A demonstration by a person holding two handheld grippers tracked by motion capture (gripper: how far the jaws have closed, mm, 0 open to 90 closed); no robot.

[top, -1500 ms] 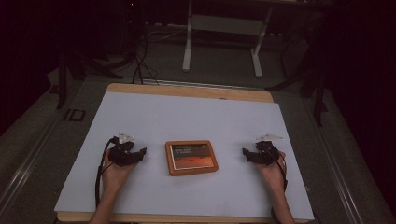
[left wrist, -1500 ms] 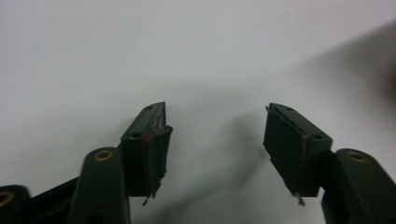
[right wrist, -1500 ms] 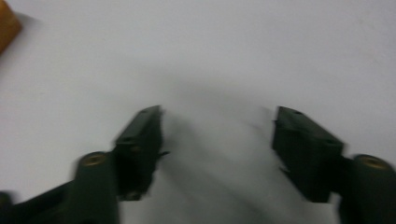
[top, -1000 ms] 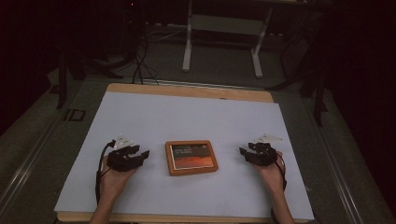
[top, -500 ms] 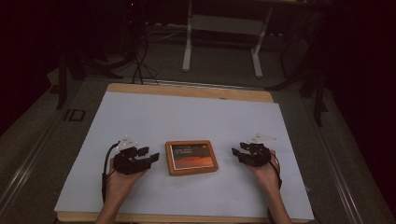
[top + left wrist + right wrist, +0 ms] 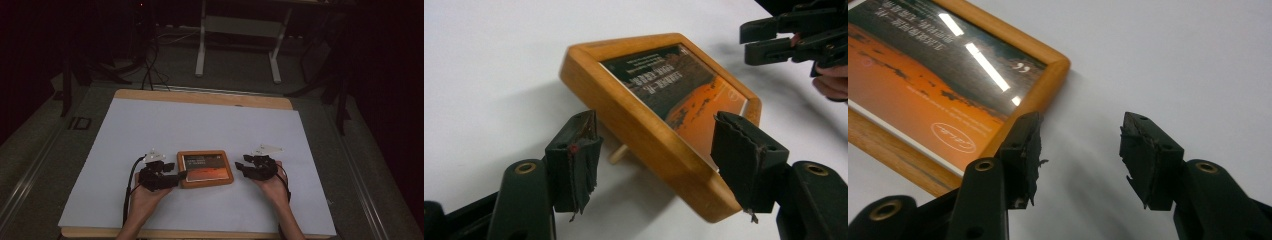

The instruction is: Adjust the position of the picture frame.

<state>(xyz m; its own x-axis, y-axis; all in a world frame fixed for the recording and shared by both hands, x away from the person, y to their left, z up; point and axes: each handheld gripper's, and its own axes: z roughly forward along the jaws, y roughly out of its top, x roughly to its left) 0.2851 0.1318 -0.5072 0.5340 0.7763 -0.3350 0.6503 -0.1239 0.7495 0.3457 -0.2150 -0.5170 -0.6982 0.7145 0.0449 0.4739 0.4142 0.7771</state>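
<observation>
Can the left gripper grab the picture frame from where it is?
Probably yes. The left gripper has just been opening, and its fingers already straddle the near corner of the picture frame. Nothing sits between them and the wood.

I count one wooden picture frame [image 6: 205,168], lying between my two tools: one left tool [image 6: 172,178] at its near-left edge and one right tool [image 6: 242,167] just off its right side. Each tool has two black jaws (four in all), and two hands hold them, one apiece. One white surface [image 6: 200,125] carries it all. Beyond both tools I count one white stand [image 6: 239,30] on the floor.
</observation>
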